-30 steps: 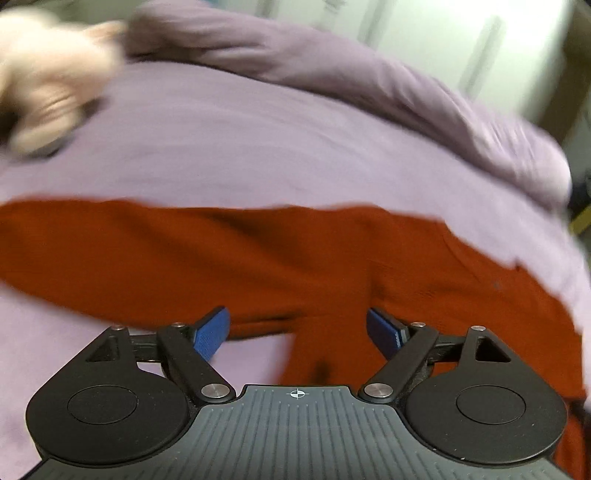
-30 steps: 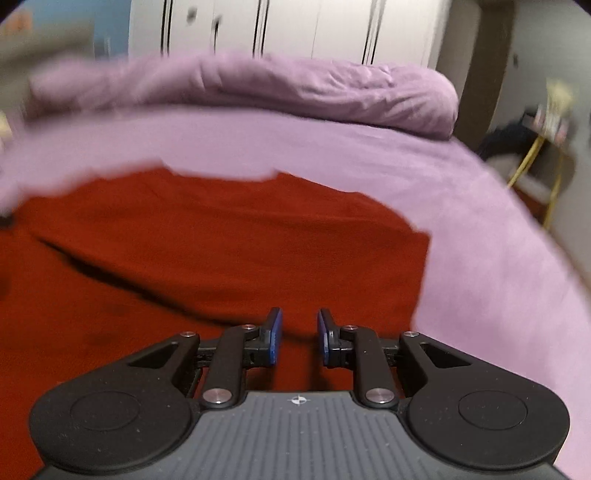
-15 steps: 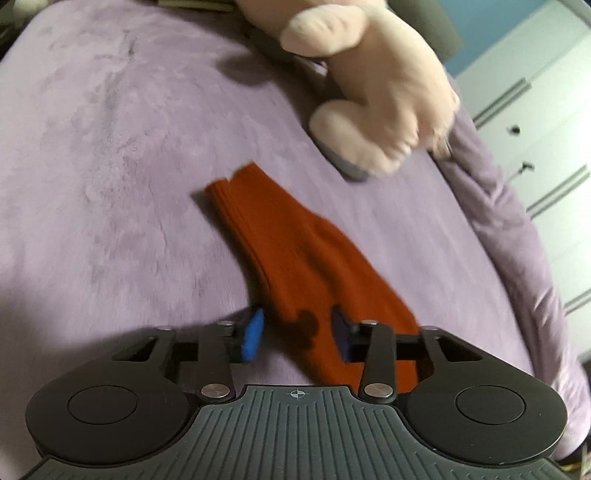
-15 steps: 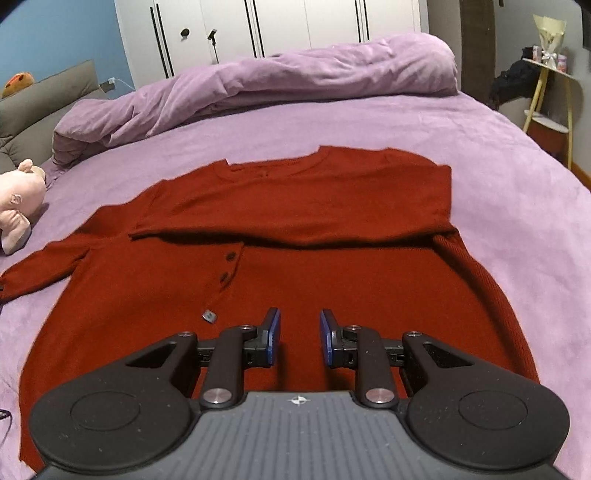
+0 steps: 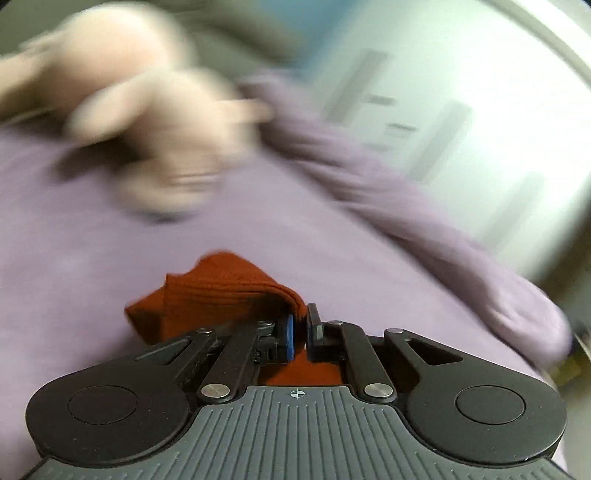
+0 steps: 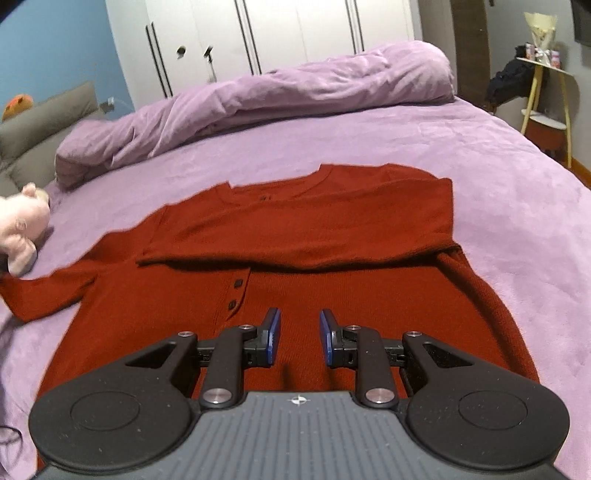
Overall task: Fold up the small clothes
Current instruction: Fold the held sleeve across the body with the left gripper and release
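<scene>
- My left gripper (image 5: 300, 328) has its jaws pinched nearly together on the cuff end of the sleeve (image 5: 229, 291), and the red knit bunches up in a fold just ahead of the blue pads (image 5: 290, 334).
- In the left wrist view the sleeve is lifted a little off the bed (image 5: 92, 266); the rest of that view is smeared by blur.
- A pale plush toy (image 5: 147, 122) lies beyond the sleeve on the bed, too blurred to make out in detail.
- My right gripper (image 6: 300, 338) hangs over the lower front of the cardigan (image 6: 295, 236), jaws parted with a clear gap and nothing between them.
- The cardigan lies flat on the bed (image 6: 517, 206), neck away from me, buttons (image 6: 236, 293) showing just left of my right jaws.
- Its right sleeve is already folded across the chest, forming a straight band above the buttons.
- Its left sleeve (image 6: 48, 291) stretches out to the left edge of the right wrist view, ending near the plush toy (image 6: 22, 229).
- A rumpled duvet (image 6: 258, 99) is heaped along the far side of the bed, well apart from the cardigan.
- White wardrobe doors (image 6: 295, 33) stand behind the duvet.
</scene>
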`<act>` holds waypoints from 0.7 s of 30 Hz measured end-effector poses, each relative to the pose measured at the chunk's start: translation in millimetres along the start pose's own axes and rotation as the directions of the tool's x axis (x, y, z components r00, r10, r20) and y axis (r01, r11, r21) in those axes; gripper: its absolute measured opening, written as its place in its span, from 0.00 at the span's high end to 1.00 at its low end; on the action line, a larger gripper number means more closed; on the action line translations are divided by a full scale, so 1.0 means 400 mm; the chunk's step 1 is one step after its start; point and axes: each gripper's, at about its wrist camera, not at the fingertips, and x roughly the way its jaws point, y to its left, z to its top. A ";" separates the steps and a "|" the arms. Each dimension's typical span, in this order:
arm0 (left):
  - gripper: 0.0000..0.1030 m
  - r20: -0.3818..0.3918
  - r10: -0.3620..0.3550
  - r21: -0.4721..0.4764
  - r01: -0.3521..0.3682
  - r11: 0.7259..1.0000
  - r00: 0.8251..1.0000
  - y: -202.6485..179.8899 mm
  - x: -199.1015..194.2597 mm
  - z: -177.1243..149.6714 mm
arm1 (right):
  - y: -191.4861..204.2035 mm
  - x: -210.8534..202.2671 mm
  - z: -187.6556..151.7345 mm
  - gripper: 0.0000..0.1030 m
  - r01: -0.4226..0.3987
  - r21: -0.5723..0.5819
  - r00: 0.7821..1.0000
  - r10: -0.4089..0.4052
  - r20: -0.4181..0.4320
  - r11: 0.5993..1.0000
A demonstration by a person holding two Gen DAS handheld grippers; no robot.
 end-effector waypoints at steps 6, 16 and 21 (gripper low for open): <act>0.68 -0.091 -0.302 0.332 0.315 0.889 0.949 -0.431 -0.034 -0.165 | -0.041 -0.030 0.010 0.79 -0.013 0.045 0.999 0.011 0.053 0.999; 0.48 -0.277 -0.042 0.357 0.144 0.923 0.960 -0.377 0.034 -0.385 | -0.121 0.022 0.042 0.79 -0.110 0.190 0.994 0.112 0.000 0.976; 0.47 -0.315 0.057 0.297 0.041 0.954 0.947 -0.261 0.026 -0.387 | -0.108 0.154 0.095 0.39 -0.235 0.283 0.965 0.257 -0.043 0.930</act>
